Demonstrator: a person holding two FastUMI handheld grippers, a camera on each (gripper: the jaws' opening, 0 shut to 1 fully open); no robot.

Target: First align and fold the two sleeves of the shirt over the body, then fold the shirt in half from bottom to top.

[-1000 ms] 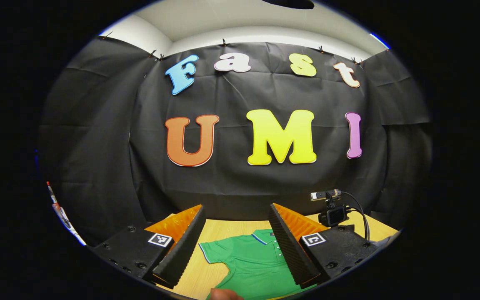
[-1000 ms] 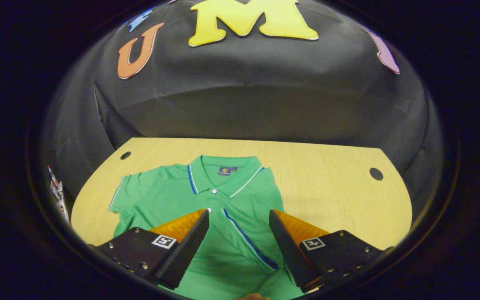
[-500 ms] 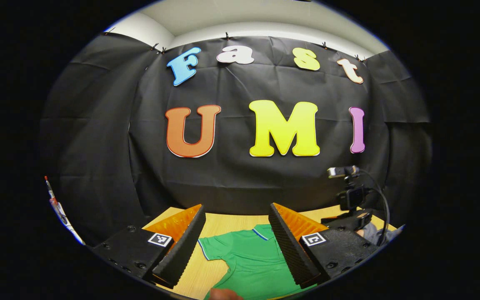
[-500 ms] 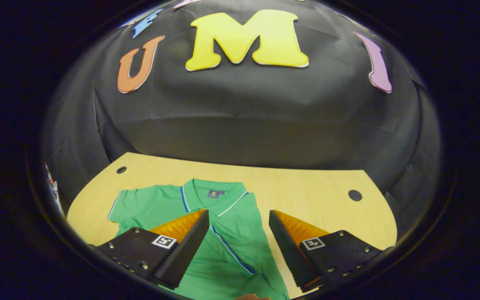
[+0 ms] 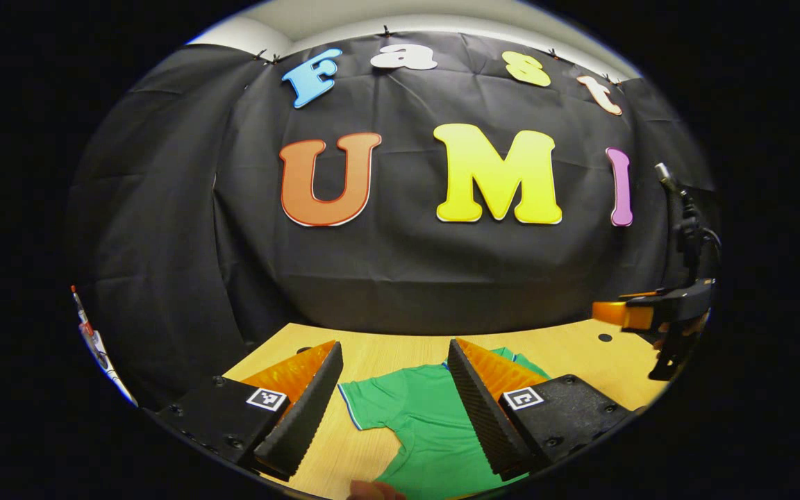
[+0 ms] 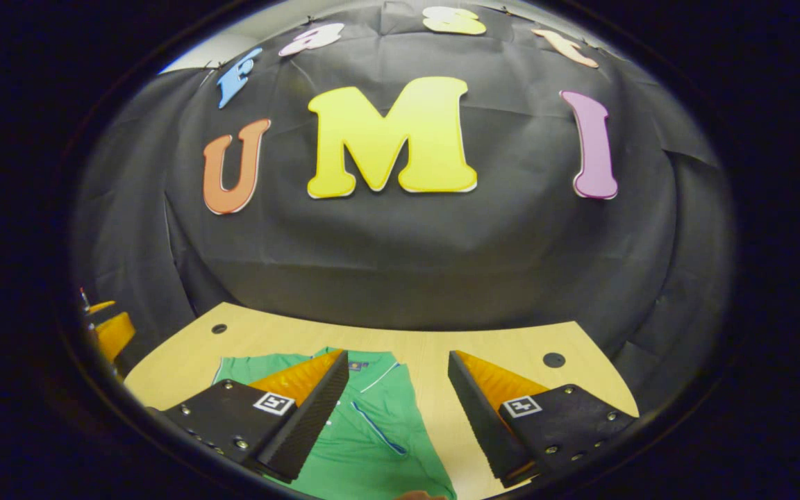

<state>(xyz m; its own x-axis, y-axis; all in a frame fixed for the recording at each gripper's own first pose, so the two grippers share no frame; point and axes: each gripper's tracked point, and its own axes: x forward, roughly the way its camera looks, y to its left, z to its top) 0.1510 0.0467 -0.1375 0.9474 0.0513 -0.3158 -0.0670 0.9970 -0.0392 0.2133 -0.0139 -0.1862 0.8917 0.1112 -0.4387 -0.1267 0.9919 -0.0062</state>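
In the left gripper view, the left gripper [image 5: 394, 389] is being held wide apart above the wooden table [image 5: 567, 347], gripping nothing; the green polo shirt [image 5: 428, 430] is lying flat below, its sleeve [image 5: 372, 406] spread out. The right gripper [image 5: 639, 316] is being seen at the far right.

In the right gripper view, its fingers are being held spread, empty, over the shirt's collar [image 6: 376, 368].

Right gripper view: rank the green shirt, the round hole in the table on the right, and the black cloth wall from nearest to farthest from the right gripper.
1. Green shirt: on the table below the right gripper, left of centre.
2. Round hole: farther back on the table, right side.
3. Black cloth wall: behind the table's far edge.
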